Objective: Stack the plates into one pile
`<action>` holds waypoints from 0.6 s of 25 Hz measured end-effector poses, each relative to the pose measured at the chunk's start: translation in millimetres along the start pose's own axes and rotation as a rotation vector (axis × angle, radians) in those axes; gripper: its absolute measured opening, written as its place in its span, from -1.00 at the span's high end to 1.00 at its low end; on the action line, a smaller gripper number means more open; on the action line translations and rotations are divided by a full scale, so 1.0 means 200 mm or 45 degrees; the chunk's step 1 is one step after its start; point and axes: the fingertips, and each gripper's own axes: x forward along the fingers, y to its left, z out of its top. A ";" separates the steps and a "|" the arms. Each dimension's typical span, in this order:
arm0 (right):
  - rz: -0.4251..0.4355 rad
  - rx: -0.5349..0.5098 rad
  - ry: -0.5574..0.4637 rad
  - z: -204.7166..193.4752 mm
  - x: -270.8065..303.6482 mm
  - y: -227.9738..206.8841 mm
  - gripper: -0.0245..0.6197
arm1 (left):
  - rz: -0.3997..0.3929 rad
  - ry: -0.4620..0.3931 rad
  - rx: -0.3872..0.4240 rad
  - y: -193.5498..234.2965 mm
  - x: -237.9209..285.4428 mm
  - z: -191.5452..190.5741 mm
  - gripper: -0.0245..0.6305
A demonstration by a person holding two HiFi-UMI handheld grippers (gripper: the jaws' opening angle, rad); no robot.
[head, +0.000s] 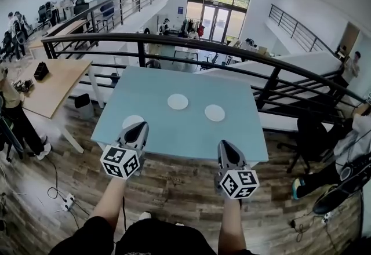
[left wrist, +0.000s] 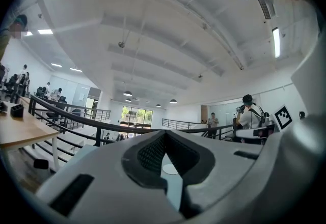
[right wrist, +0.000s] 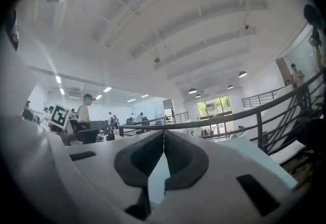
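Three white plates lie apart on the light blue table [head: 174, 132]: one in the middle [head: 178, 101], one to its right [head: 214, 112], and one near the front left [head: 130, 120], partly hidden by my left gripper [head: 141, 125]. That gripper hovers at the table's front left edge, jaws together and empty. In the left gripper view its tips [left wrist: 165, 134] meet, and a plate [left wrist: 170, 169] shows through the gap below them. My right gripper [head: 225, 144] is at the front right edge, shut and empty; its tips [right wrist: 163, 132] touch in the right gripper view.
A black railing [head: 232, 54] runs behind the table. A wooden desk [head: 52, 83] stands to the left with a person beside it. People sit at the right [head: 348, 144]. A power strip [head: 66, 199] and cable lie on the wood floor.
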 end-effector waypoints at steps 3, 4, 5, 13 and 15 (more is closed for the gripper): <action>-0.022 -0.004 0.001 -0.02 0.08 0.05 0.90 | -0.018 0.001 0.001 0.10 0.02 0.01 0.90; -0.029 -0.005 0.002 -0.02 0.11 0.08 0.90 | -0.024 0.001 0.001 0.14 0.02 0.01 0.90; -0.035 -0.008 0.001 -0.02 0.14 0.11 0.90 | -0.030 0.001 0.000 0.19 0.02 0.02 0.90; -0.075 0.001 -0.025 -0.02 0.34 0.35 0.90 | -0.110 -0.004 -0.016 0.48 -0.01 0.07 0.90; -0.084 -0.003 -0.025 -0.03 0.37 0.40 0.90 | -0.125 -0.001 -0.020 0.53 -0.02 0.07 0.90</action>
